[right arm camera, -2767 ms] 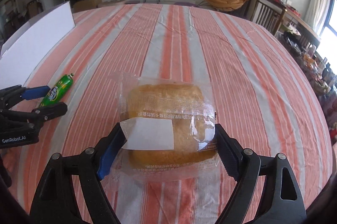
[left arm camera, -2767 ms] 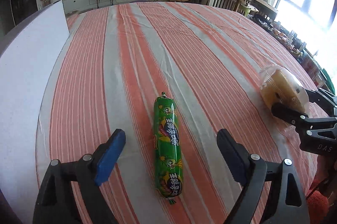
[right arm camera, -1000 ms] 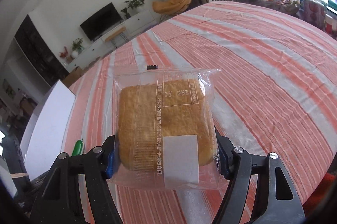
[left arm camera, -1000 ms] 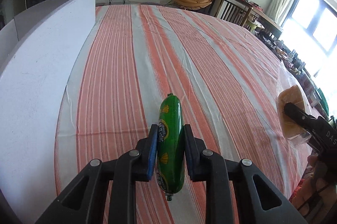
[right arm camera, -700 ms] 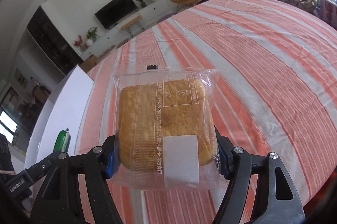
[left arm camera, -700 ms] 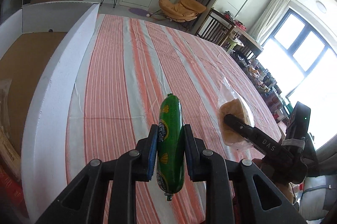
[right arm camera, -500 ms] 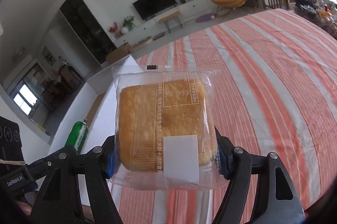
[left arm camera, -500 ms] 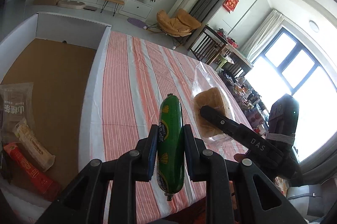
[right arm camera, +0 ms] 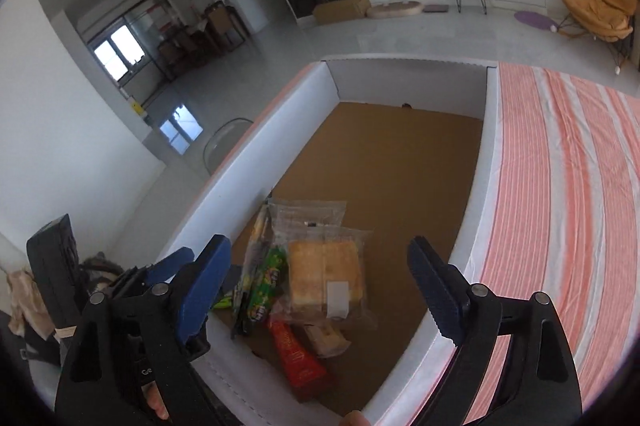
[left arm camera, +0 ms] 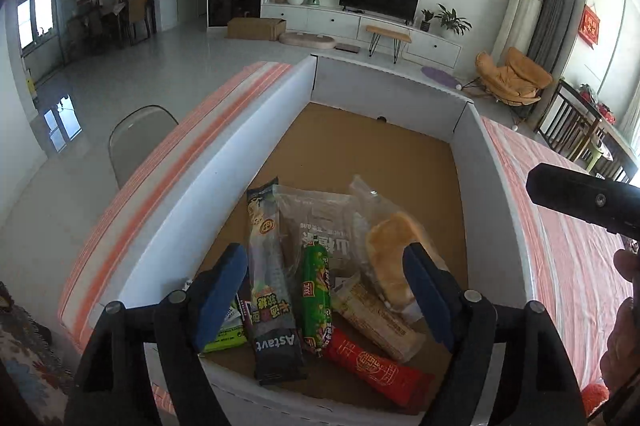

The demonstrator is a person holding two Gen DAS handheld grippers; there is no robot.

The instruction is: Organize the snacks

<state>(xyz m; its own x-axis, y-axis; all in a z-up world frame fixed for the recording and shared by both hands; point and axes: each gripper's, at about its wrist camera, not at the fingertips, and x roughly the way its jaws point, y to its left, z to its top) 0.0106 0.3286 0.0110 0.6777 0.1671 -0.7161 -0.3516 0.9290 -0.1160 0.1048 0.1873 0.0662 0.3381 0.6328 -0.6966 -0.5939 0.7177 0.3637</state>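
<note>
A white box [left arm camera: 240, 162] with a brown floor sits at the table's left edge and holds several snacks. The green sausage [left arm camera: 316, 290] lies among them, next to a dark Astart packet [left arm camera: 272, 290]. The wrapped bread [left arm camera: 390, 266] lies on top of the pile, also in the right wrist view [right arm camera: 326, 280]. My left gripper [left arm camera: 324, 294] is open and empty above the sausage. My right gripper [right arm camera: 320, 286] is open and empty above the bread. The green sausage shows there too [right arm camera: 266, 286].
A red packet [left arm camera: 372, 362] and a yellowish wrapped bar [left arm camera: 376, 314] lie at the box's near end. The far half of the box floor [right arm camera: 392, 162] is bare cardboard. The striped tablecloth [right arm camera: 560, 186] lies right of the box. A chair [left arm camera: 136, 142] stands left of the table.
Both grippers moved over the box and opened. The sausage and the bread left the jaws and now lie in the box on the other snacks.
</note>
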